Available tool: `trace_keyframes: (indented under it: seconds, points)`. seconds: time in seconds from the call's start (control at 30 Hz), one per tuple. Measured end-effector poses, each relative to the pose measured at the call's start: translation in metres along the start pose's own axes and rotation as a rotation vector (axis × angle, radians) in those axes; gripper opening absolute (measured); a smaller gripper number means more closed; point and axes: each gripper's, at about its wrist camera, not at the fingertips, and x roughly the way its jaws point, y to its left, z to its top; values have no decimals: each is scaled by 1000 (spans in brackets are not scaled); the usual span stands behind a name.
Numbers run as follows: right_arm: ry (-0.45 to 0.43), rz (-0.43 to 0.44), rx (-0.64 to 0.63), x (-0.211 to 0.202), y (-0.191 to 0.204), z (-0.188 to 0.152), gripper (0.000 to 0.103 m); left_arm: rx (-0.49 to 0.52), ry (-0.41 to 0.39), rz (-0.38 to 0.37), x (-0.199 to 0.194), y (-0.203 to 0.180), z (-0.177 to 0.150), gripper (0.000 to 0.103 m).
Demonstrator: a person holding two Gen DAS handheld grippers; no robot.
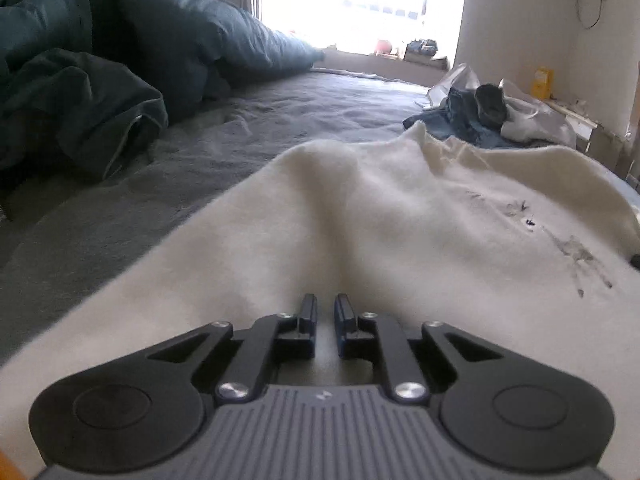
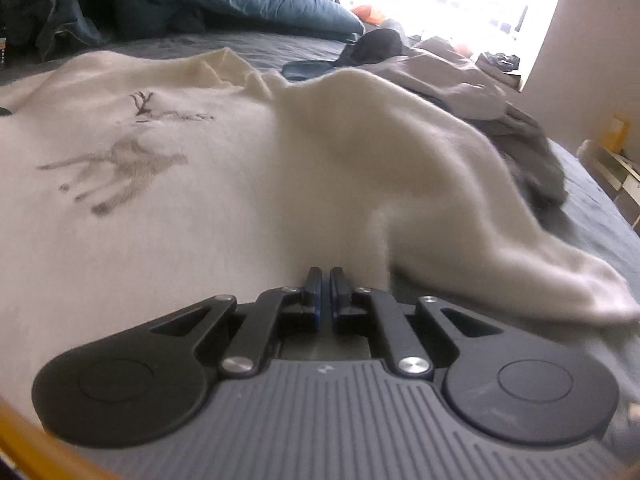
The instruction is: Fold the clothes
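— While the cream sweater (image 1: 400, 216) lies spread on the grey bed (image 1: 200, 152), are both tools pinching it?
— The right gripper (image 2: 325, 276) is pressed together on its hem. The left gripper (image 1: 325, 304) shows a narrow gap; whether it bites cloth, I cannot tell.
— Anything only one side shows?
— The right shows a sleeve (image 2: 500, 248) trailing; the left, jeans (image 1: 460, 120) beyond.

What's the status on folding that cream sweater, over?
Left gripper pinching cream sweater. Right gripper shut on its hem. Grey clothes under the sleeve.
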Motion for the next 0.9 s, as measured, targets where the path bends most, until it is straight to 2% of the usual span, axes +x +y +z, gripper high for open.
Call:
trace_keyframes:
  seconds: [0.07,0.13,0.2,0.27,0.3,0.33,0.4,0.43,0.5,0.6,0.63,0.73,0.8,0.87,0.9]
  points:
    - [-5,10,46,-12,-4,11,3,0,-30,14,-13,-8,9,12]
    - [-85,42,109,-31,-15,20,5,29,-57,-3,-12,-26,30,12]
    - [-145,42,134,-31,-24,38,6,64,-86,-44,-5,-49,54,14]
    - [-183,54,197,-12,-34,49,7,97,-65,-115,12,-74,70,30]
    - [-164,72,221,2,-38,51,7,123,-34,-119,25,-85,73,34]
    - [-138,64,238,16,-42,49,7,157,7,-97,41,-96,73,33]
    - [-68,24,259,49,-49,30,7,228,95,5,76,-108,63,32]
    - [-51,22,277,61,-55,17,7,226,103,12,82,-106,58,32]
    - [-54,53,345,45,-67,8,7,185,83,-11,81,-97,55,32]
    - [-43,66,282,17,-70,-8,8,142,91,-24,79,-90,56,32]
    - [-50,76,270,11,-72,-15,8,152,89,-18,79,-92,55,32]
    - [-44,163,388,-5,-92,-29,9,196,77,14,79,-99,52,33]
    - [-14,152,431,-13,-104,-28,12,205,75,15,79,-101,51,32]
    - [-54,114,404,-14,-118,-18,14,194,78,3,79,-99,51,32]
    - [-75,83,386,-12,-126,-10,23,188,78,-2,79,-97,51,32]
